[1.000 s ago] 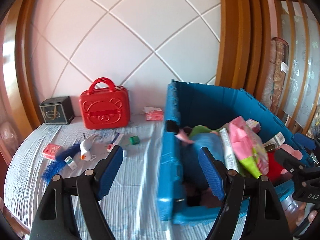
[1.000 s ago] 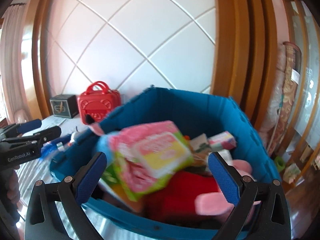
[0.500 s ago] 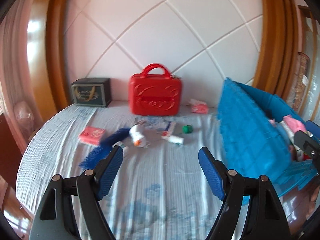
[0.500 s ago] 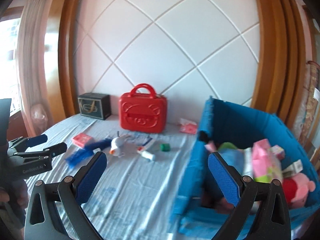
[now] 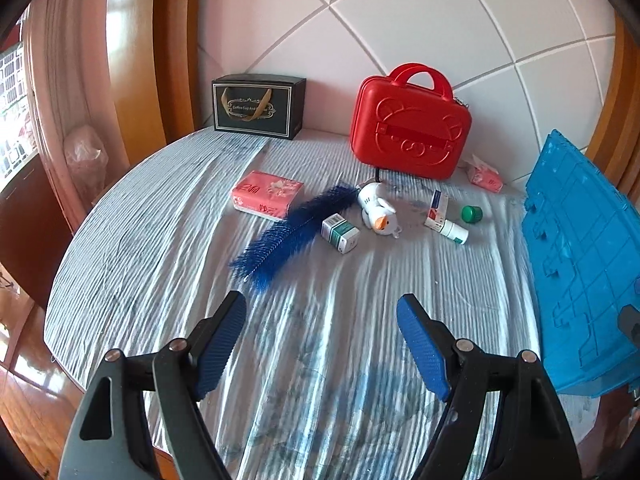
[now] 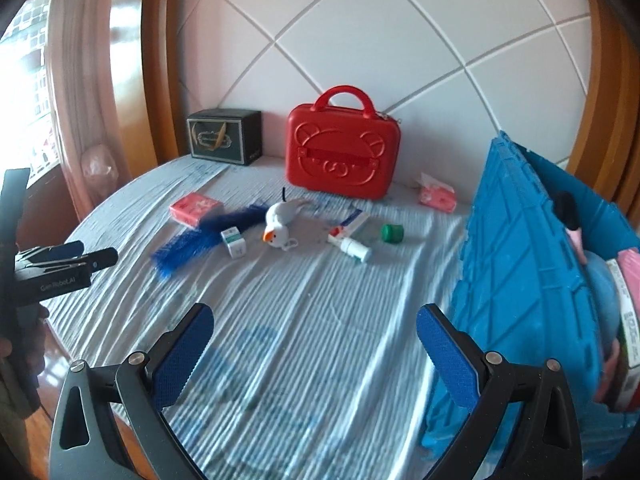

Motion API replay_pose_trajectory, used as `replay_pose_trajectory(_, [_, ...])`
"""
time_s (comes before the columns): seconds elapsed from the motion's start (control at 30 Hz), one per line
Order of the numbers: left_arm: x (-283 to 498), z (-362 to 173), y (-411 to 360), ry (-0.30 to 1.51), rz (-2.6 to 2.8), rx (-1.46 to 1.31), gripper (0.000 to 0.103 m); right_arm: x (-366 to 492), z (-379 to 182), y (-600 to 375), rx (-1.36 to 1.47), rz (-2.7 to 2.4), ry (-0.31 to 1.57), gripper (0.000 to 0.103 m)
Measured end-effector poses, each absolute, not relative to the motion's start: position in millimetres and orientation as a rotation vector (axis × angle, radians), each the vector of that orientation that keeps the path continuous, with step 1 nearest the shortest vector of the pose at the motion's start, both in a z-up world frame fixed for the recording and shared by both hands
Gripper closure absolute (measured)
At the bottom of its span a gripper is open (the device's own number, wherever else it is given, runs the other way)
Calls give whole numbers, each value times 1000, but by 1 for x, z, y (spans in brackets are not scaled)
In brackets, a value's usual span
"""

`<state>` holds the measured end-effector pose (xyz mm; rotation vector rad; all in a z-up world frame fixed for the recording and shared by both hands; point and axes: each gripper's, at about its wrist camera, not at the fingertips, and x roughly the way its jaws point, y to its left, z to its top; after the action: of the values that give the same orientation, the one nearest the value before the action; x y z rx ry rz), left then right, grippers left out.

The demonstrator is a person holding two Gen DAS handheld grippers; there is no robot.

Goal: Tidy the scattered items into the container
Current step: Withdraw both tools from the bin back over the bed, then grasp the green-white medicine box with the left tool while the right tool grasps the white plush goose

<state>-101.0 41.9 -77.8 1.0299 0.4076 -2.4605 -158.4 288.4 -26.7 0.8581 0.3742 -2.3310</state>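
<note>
Striped blue cloth (image 5: 168,248) | quilted wall (image 6: 360,32) | left tongs (image 5: 320,344) apart | right tongs (image 6: 314,354) apart

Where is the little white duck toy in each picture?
Left wrist view: the white duck toy lies on the cloth a bit above the middle, just right of the blue feather.
Right wrist view: the duck lies left of the middle, again at the feather's right end.
Shared landmark: the red bear case stands right behind it in both.
</note>
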Motion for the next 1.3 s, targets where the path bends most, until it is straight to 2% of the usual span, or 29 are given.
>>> replay_pose_trajectory(0.17, [-125, -90, 40, 365, -2378, 1085, 26, -208, -51, 278, 936, -2227, 302, 0])
replay_pose_trajectory(0.43, [-168, -131, 32, 429, -2318, 1190, 26, -272, -106, 261, 1120, -2113, 199, 0])
replay_pose_trajectory(1.1, [-360, -242, -27, 620, -2254, 1327, 26, -392, -184, 133, 1311, -2133, 267, 0])
replay_pose_trajectory(1.2, [-372, -260, -39, 574, -2229, 1357, 26, -413, -197, 109, 1327, -2126, 279, 0])
replay_pose_trajectory(1.3, [-372, -273, -49, 486, -2229, 1370, 32, -427, -213, 81, 1333, -2086, 304, 0])
